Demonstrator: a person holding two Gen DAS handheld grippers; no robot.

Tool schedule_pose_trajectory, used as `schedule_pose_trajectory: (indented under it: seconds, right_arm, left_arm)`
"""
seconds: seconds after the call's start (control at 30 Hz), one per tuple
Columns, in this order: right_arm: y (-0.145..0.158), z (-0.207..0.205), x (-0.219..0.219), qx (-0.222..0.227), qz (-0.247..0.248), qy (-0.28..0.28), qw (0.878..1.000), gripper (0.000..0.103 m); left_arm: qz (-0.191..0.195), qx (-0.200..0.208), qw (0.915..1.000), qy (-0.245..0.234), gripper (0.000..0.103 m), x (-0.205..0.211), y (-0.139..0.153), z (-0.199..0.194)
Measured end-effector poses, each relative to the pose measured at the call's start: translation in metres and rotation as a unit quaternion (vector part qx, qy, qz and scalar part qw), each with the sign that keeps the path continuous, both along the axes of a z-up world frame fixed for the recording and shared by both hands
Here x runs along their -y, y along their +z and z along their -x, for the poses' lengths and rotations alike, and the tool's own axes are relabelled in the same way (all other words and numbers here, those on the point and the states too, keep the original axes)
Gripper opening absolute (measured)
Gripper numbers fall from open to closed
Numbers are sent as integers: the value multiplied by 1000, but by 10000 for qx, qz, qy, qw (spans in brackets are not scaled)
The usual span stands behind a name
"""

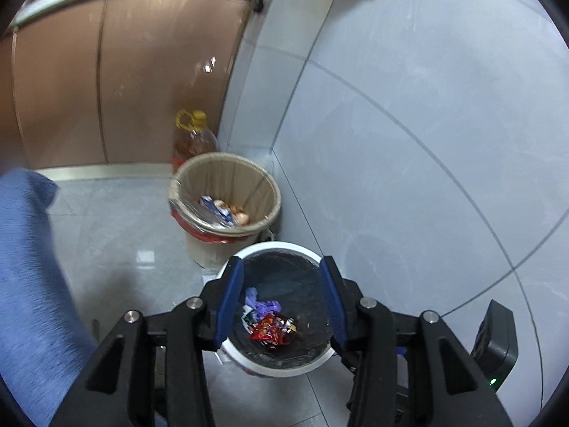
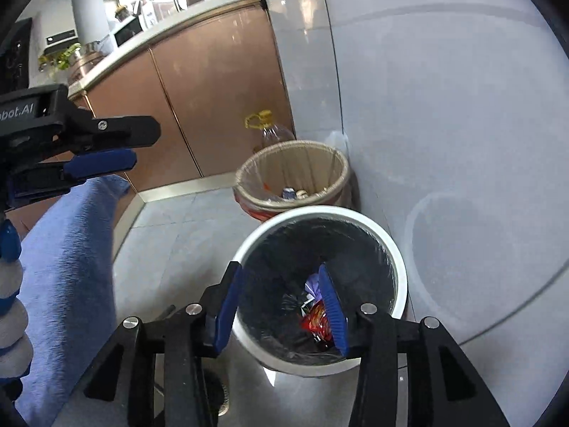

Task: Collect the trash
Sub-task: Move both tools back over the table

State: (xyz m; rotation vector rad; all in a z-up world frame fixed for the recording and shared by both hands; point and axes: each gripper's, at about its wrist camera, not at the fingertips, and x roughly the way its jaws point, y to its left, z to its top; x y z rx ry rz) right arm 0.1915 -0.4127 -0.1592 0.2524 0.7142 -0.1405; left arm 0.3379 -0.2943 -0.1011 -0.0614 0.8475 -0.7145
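On the kitchen floor, wrappers already lay in the white bin; both the left gripper and right gripper hung released, empty, so nothing seemed left.

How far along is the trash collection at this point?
Done: a red wrapper and purple scrap lie in the white bin. In hand: nothing; the left gripper and right gripper are both open above that bin. Left: no loose trash shows on the floor; the tan bin behind holds scraps.
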Motion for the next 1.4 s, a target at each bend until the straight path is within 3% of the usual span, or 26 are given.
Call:
schedule_pose_trajectory:
  seconds: [0.17,0.33,0.67,0.97,1.4]
  right_arm:
    - [33,23,-21,323,116,51,9994,50]
    - [63,45,-46,611,171,212,9978,55]
    - [120,88,-104,1263,379,729,9886,67]
    - [154,124,-143,1729,469,1128,9773,74]
    - [181,173,-177,2171,606,1515,9624,76]
  left_arm:
    - [-23,548,9979,353,54,-38,34,40]
    - [-4,986,9922,759,57,-81,58,77]
    - [-68,1744,9686,1773,68,-178,98,157]
    - [-146,2155,9471,2374,70,-243,115,217]
    - [-172,2514,9252,2838,70,-282,127,284]
